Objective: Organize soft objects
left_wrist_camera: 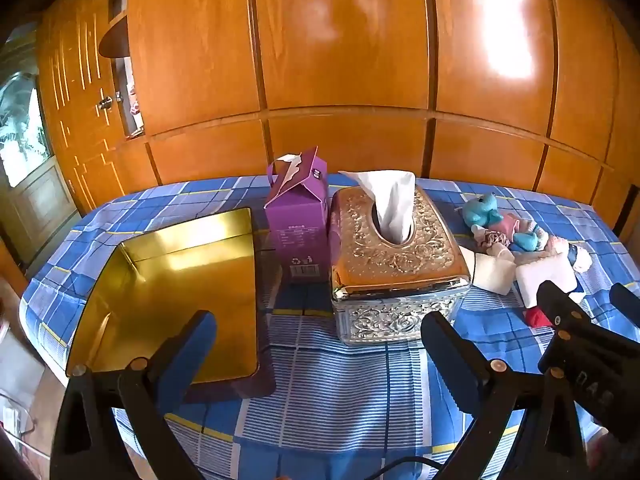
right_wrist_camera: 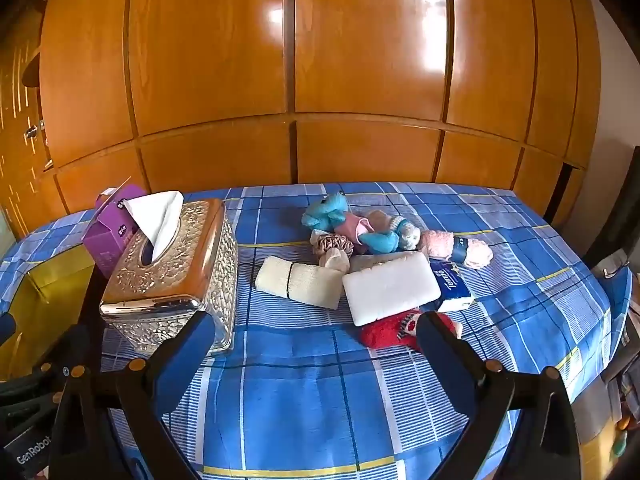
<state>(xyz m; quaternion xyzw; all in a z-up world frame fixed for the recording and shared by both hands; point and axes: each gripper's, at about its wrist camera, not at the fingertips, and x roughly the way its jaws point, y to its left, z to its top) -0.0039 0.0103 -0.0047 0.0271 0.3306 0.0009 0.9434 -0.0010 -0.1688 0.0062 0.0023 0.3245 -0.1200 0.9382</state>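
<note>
Here we hold both tools, left tool (left_wrist_camera: 318,350) and right tool (right_wrist_camera: 312,346), spread wide and empty, since the soft pile (right_wrist_camera: 384,256) at one o'clock awaits sorting into the gold tray (left_wrist_camera: 176,280).

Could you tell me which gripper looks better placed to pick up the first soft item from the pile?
Right, probably. The right gripper is open and faces the pile, with the red plush just ahead. The left gripper, also open, faces the gold tray and tissue box.
</note>
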